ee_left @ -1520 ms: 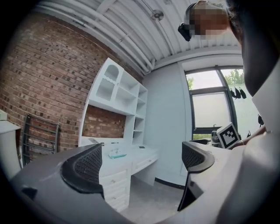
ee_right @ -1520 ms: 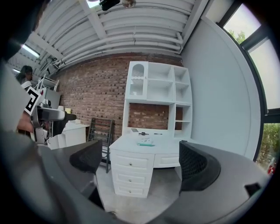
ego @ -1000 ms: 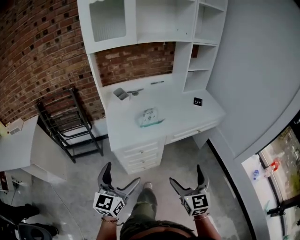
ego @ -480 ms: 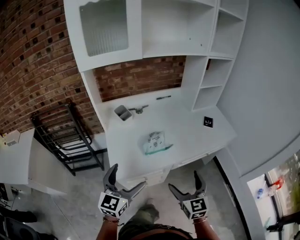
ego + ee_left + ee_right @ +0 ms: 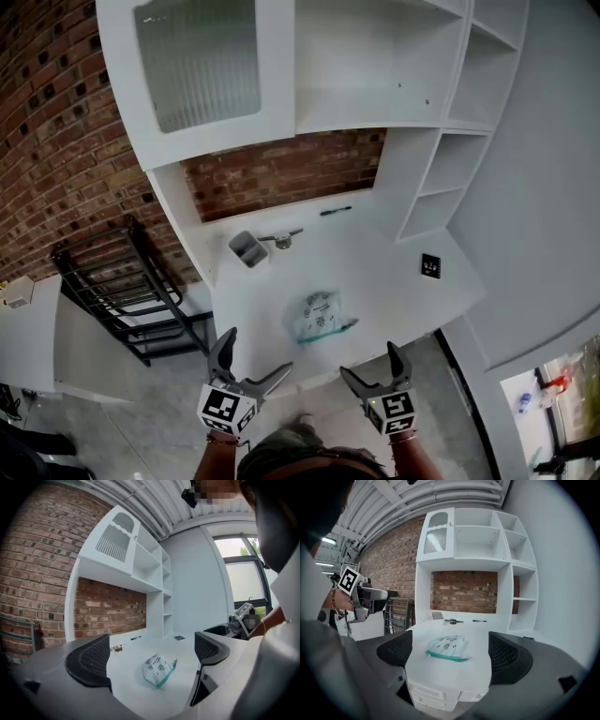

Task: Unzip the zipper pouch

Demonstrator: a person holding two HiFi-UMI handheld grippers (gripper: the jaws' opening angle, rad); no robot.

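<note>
The zipper pouch (image 5: pixel 319 317), clear with print and a teal zipper edge, lies flat near the front of the white desk (image 5: pixel 394 291). It also shows in the left gripper view (image 5: pixel 158 670) and the right gripper view (image 5: pixel 447 648), ahead of the jaws. My left gripper (image 5: pixel 253 361) is open and empty, short of the desk's front edge. My right gripper (image 5: pixel 372 367) is open too; its jaws have just been closing slightly, with nothing between them. Neither gripper touches the pouch.
At the back of the desk are a small grey tub (image 5: pixel 246 248), a metal piece (image 5: pixel 281 240) and a black pen (image 5: pixel 336 211). A small black square (image 5: pixel 431 265) lies at the right. White shelves rise above. A black rack (image 5: pixel 122 291) stands left; drawers (image 5: pixel 431 698) sit under the desk.
Both grippers have come forward towards the desk, which now looks larger and nearer. The pouch has stayed where it lay.
</note>
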